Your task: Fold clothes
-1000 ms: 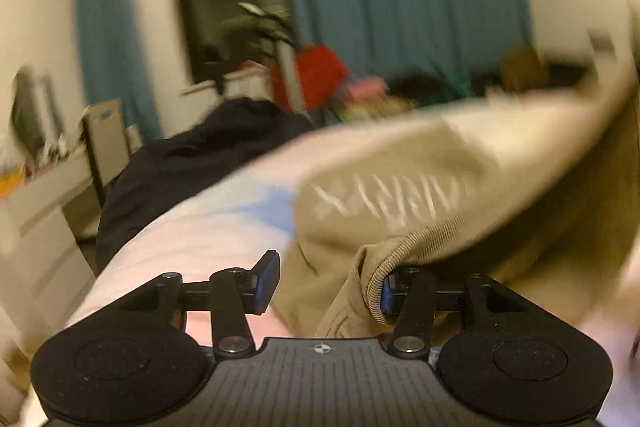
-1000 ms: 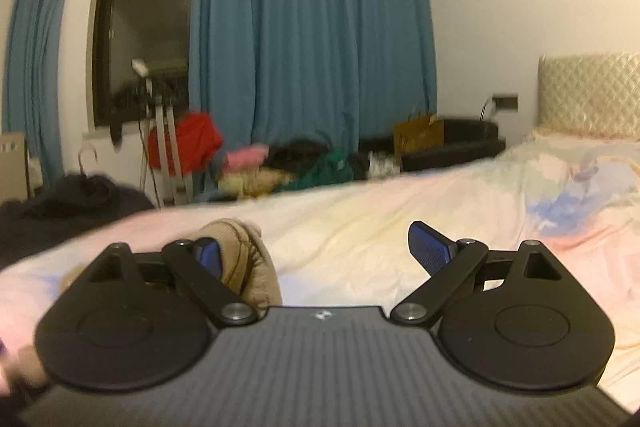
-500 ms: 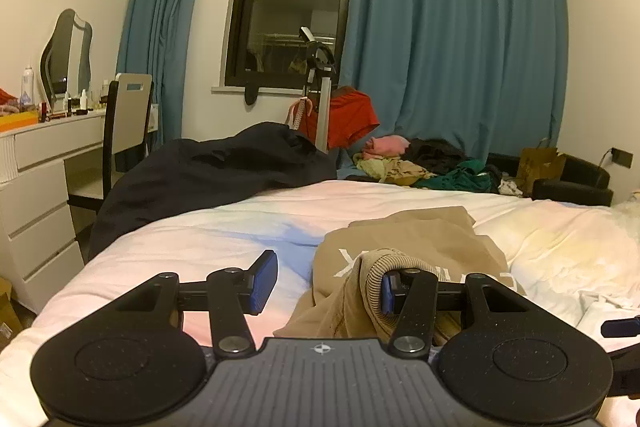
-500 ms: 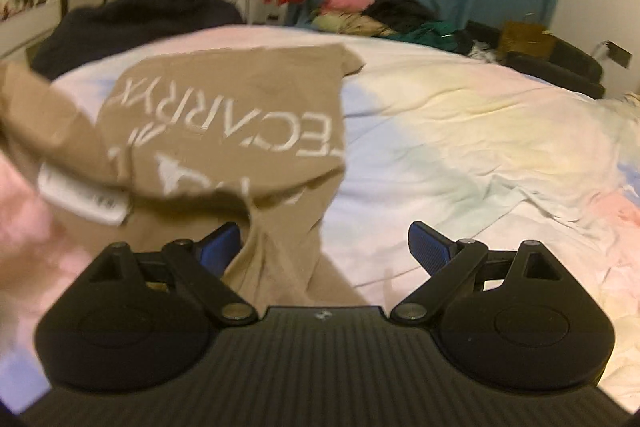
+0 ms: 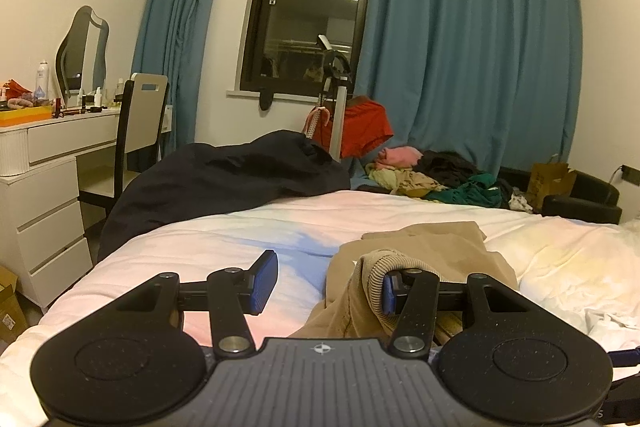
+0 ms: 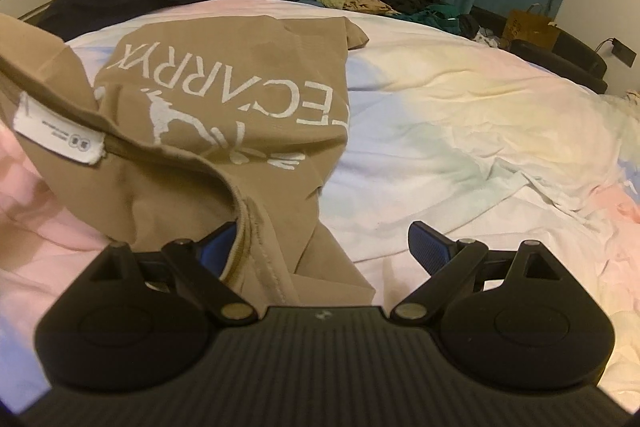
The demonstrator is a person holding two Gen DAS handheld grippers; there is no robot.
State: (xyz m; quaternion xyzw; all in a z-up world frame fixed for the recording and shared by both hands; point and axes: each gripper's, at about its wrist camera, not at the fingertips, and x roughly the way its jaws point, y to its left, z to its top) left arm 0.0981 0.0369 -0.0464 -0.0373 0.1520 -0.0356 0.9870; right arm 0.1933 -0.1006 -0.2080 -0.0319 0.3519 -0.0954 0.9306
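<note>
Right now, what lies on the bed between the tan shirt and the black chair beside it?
Only bare pastel bedsheet separates the tan shirt from the black chair, in the right wrist view.

Your left gripper (image 5: 326, 281) low over near edge of bed (image 5: 200, 239); T-shirt (image 5: 424, 247) on bed ahead, its ribbed collar (image 5: 376, 267) hooked over your right-hand finger. Dark coat (image 5: 224, 179) heaped at bed's far left. Dresser (image 5: 44, 163) and chair (image 5: 140, 123) left of bed, mirror (image 5: 82, 55) on dresser. Clothes pile (image 5: 436, 175) beyond bed's far edge, window (image 5: 308, 11) behind. Your right gripper (image 6: 320, 243) near T-shirt's right edge, hem against left finger; care label (image 6: 56, 131) far left.
</note>
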